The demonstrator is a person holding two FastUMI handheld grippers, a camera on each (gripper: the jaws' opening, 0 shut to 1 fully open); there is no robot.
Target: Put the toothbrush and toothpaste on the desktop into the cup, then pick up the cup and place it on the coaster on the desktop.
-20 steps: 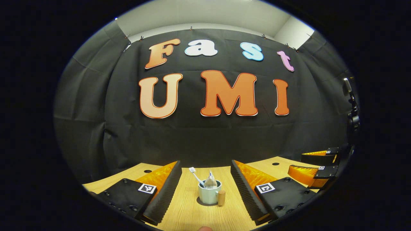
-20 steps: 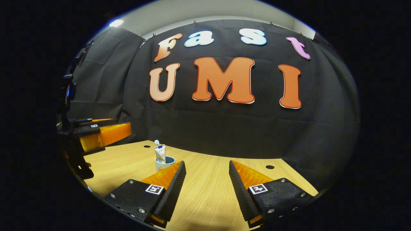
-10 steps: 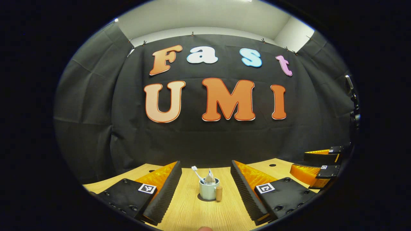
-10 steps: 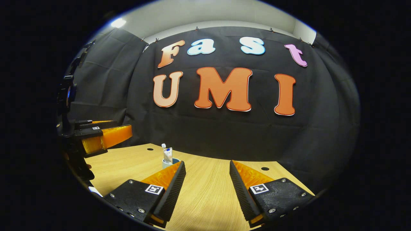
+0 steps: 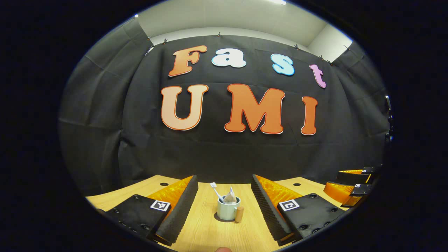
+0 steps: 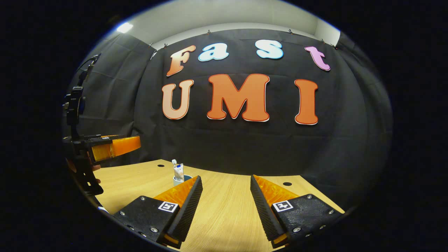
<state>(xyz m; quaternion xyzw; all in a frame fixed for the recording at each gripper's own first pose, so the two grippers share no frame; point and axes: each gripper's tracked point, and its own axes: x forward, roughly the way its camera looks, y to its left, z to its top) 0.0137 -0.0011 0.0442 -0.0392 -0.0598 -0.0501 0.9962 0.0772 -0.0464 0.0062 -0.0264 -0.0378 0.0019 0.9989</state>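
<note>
A pale cup (image 5: pixel 227 211) with a wooden handle (image 5: pixel 239 214) stands upright on the wooden desktop (image 5: pixel 210 231). It holds a white toothbrush (image 5: pixel 214 189) and a toothpaste tube (image 5: pixel 230 198). My left gripper (image 5: pixel 224 179) is open, and the cup stands apart between and ahead of its fingers. There is a dark patch under the cup; I cannot tell whether it is shadow or coaster. In the right gripper view my right gripper (image 6: pixel 225 179) is open and empty. The cup (image 6: pixel 182 179) with the tube (image 6: pixel 178 171) stands beyond its left finger, partly hidden.
The right gripper (image 5: pixel 350 187) hangs over the desk's right side in the left gripper view. The left gripper (image 6: pixel 113 147), held by a hand (image 6: pixel 94 168), hovers at the left of the right gripper view. Small round holes (image 5: pixel 164 183) (image 6: pixel 287 183) lie near the desk's back edge.
Both grippers have drawn back from the cup, which looks slightly smaller. The right gripper has slid toward the right edge of the left gripper view. Both stay open.
</note>
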